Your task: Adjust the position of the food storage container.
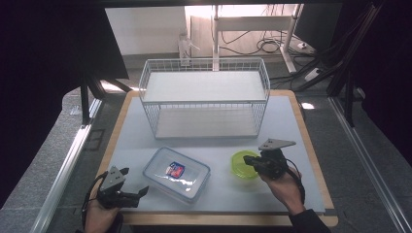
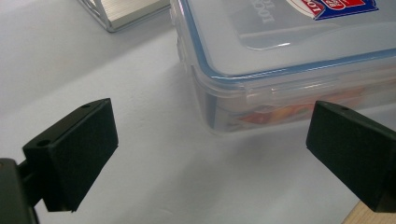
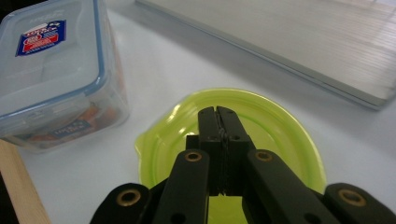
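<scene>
A clear lidded plastic container [image 1: 176, 174] with a red and blue label lies on the white mat at front centre. My left gripper [image 1: 137, 180] stands open just left of it. In the left gripper view the container's corner [image 2: 280, 56] lies ahead of the wide-apart jaws of the left gripper [image 2: 210, 149], and nothing sits between them. A round lime-green lid [image 1: 239, 167] lies flat to the container's right. My right gripper [image 1: 247, 160] hovers over it. In the right gripper view the right gripper [image 3: 218, 112] has its jaws pressed together above the lid [image 3: 280, 130], beside the container [image 3: 51, 70].
A white wire rack [image 1: 204, 87] with two shelves stands at the back of the mat [image 1: 291, 126]. The wooden table edge [image 1: 311, 145] frames the mat. Cables and desk legs lie on the floor beyond.
</scene>
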Demonstrator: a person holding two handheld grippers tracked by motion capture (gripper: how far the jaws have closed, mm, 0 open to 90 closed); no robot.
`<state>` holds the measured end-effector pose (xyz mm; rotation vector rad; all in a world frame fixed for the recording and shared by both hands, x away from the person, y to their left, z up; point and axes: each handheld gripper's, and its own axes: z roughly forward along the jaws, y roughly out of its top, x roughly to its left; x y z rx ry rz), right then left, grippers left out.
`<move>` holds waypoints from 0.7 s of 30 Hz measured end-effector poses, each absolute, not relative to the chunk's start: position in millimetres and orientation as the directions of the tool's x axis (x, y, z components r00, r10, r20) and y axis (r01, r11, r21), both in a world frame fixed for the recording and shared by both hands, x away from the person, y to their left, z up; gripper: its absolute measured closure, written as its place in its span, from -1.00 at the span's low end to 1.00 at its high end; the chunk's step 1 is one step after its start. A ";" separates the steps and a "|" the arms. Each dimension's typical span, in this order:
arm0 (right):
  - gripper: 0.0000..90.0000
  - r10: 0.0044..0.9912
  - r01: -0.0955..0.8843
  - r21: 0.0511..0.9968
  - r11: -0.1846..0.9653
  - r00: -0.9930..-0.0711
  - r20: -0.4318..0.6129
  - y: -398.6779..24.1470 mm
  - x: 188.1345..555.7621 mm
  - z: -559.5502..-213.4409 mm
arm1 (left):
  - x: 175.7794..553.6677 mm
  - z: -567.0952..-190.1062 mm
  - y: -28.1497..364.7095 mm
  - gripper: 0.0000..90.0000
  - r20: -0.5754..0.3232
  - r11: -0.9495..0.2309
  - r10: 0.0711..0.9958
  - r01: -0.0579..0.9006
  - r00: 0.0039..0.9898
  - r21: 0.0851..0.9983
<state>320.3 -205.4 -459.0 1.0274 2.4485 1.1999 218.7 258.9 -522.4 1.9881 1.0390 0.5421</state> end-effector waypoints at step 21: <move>1.00 0.596 0.452 0.691 0.564 -0.802 0.039 -142.4 330.0 -476.4 | 219.0 -522.7 258.5 -0.94 0.009 -0.338 0.822 0.477 0.569 0.811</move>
